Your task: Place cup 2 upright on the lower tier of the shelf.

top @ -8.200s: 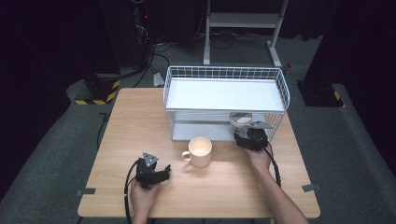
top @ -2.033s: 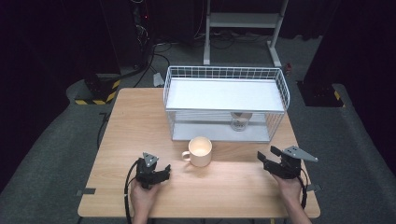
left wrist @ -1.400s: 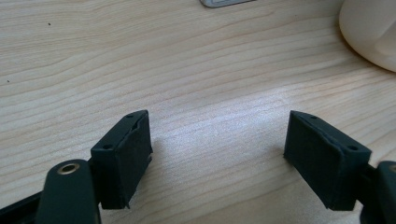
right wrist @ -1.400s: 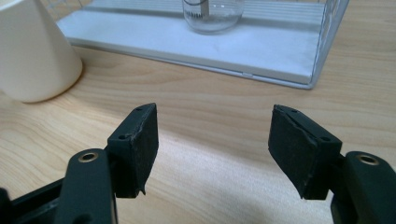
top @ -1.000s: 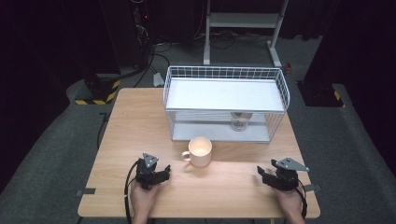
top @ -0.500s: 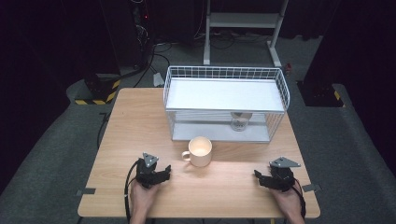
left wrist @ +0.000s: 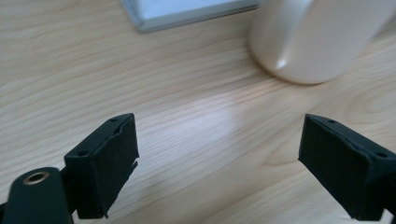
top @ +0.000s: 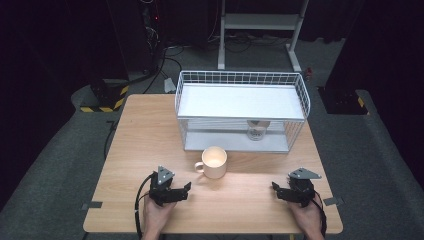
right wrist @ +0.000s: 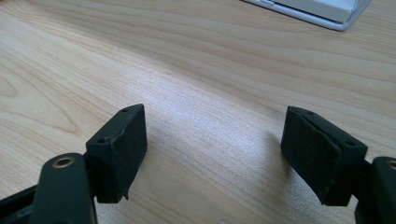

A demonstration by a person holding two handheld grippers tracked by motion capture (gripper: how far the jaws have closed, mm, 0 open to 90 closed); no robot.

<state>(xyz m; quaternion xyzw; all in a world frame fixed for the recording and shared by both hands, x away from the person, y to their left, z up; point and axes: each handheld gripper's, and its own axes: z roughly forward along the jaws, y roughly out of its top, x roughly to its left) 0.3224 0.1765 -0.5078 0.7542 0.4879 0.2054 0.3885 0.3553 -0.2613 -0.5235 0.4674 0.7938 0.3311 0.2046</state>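
A cream mug (top: pixel 214 162) stands on the wooden table (top: pixel 150 135), handle to the left, in front of a white wire rack (top: pixel 240 100). A small greyish cup (top: pixel 256 130) sits on the rack's lower shelf at the right. My left gripper (top: pixel 186 188) rests near the front edge, left of the mug. Its jaws have just been opening and stand open (left wrist: pixel 219 140) with only bare wood between them; the mug (left wrist: pixel 317 37) is ahead to the right. My right gripper (top: pixel 276 188) rests at the front right. Its jaws have also just been opening and stand open (right wrist: pixel 215 140), empty.
The rack's white base (left wrist: pixel 187 9) lies just beyond the mug, and its corner (right wrist: pixel 322 9) shows ahead of the right gripper. Dark floor with cables and a white stand (top: pixel 260 30) surrounds the table. Bare wood lies between the two grippers.
The right gripper has drawn back from the rack's lower shelf, leaving the small cup there, and settled at the front right. The left hand has kept its place.
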